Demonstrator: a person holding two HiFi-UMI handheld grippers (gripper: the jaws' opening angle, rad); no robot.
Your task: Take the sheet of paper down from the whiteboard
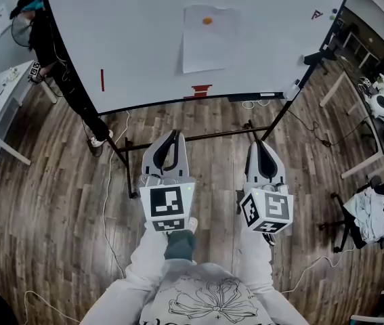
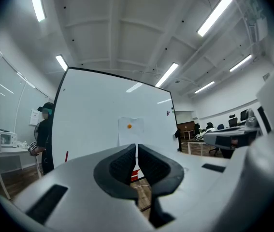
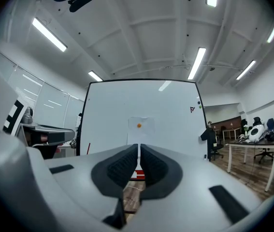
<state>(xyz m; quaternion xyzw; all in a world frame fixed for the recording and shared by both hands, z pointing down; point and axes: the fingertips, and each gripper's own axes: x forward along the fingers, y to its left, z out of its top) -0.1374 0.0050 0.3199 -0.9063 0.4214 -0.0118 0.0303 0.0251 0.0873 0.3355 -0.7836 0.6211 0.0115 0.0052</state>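
Note:
A white sheet of paper (image 1: pixel 204 38) hangs on the whiteboard (image 1: pixel 137 39), pinned near its top by an orange round magnet (image 1: pixel 207 20). The sheet (image 2: pixel 130 131) and magnet (image 2: pixel 129 126) show straight ahead in the left gripper view, and the sheet (image 3: pixel 141 128) likewise in the right gripper view. My left gripper (image 1: pixel 173 135) and right gripper (image 1: pixel 259 145) are both shut and empty. They point at the board from well short of it, side by side above the floor.
A person in dark clothes (image 1: pixel 49 42) stands at the board's left edge. A red marker (image 1: pixel 102 80) and a red eraser (image 1: pixel 201 90) sit on the board's lower part. Its black stand (image 1: pixel 198 138) and cables (image 1: pixel 110 202) cross the wooden floor. Desks (image 1: pixel 374 107) stand right.

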